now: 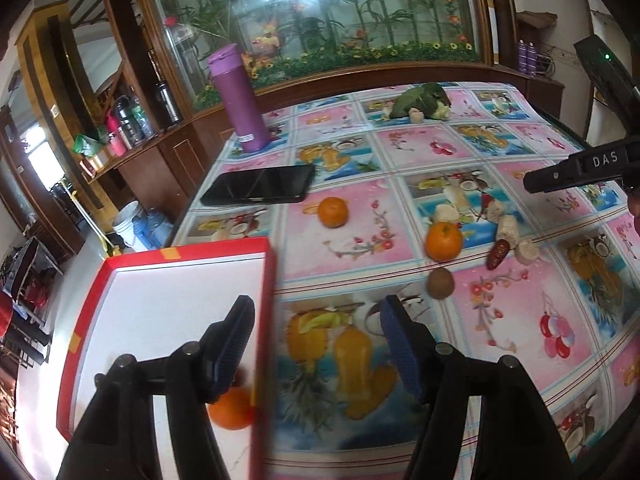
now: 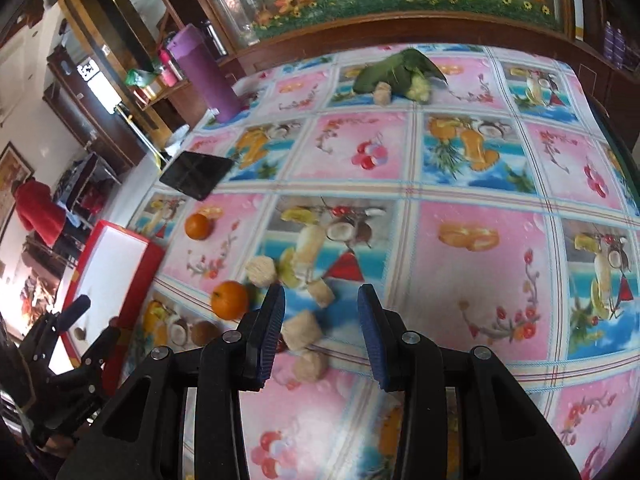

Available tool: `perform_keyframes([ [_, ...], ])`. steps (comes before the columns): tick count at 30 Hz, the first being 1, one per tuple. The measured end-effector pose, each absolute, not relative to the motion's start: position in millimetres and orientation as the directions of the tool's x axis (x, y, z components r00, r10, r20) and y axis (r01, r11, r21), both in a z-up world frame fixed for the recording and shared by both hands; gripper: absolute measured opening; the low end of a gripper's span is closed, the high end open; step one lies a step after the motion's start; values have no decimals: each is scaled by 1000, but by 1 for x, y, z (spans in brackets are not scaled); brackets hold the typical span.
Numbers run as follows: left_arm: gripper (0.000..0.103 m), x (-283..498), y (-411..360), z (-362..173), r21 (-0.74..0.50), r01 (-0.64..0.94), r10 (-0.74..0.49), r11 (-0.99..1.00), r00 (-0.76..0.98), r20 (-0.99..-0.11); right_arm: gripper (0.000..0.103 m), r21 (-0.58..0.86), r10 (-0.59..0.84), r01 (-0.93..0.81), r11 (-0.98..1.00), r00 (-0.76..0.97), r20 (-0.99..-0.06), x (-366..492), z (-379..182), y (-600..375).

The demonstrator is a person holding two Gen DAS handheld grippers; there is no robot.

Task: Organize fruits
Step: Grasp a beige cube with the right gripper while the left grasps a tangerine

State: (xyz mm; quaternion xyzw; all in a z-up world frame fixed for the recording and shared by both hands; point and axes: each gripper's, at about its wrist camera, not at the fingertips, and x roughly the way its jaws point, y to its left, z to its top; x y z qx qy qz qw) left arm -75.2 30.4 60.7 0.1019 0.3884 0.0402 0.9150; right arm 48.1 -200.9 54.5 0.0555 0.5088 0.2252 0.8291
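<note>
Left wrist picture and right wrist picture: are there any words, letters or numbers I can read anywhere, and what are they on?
"DAS": white letters on the black right tongs, seen in the left wrist view.
The small label near the bottom of the purple bottle is too small to read.
The black and white square marker on the shelf carries a pattern, not letters.
The fruit-print tablecloth shows pictures only, no readable words.

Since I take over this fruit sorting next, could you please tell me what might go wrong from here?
1. The red box appears to overhang the table edge; a push from the open left tongs might tip it, orange and all.
2. The nearer loose orange and the kiwi are round and could roll if nudged.
3. The open right tongs hover over pale chunks, so they may grab one instead of fruit.
</note>
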Motion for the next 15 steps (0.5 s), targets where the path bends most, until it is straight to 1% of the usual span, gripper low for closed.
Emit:
perform_keyframes([
  [3,68,-68,17,54,205,35,127,978,682,-721,37,335,434,-310,890,346,-832,49,46,-205],
  [7,68,-63,11,47,186,52,104,981,668,-737,37,415,496,-299,859,290,-818,51,37,-201],
  [11,68,-58,12,49,182,63,94,981,671,-736,37,434,500,-265,861,278,-820,54,30,-195],
  [15,68,-53,15,55,172,65,84,983,676,-733,37,440,509,-280,853,266,-818,53,29,-189],
])
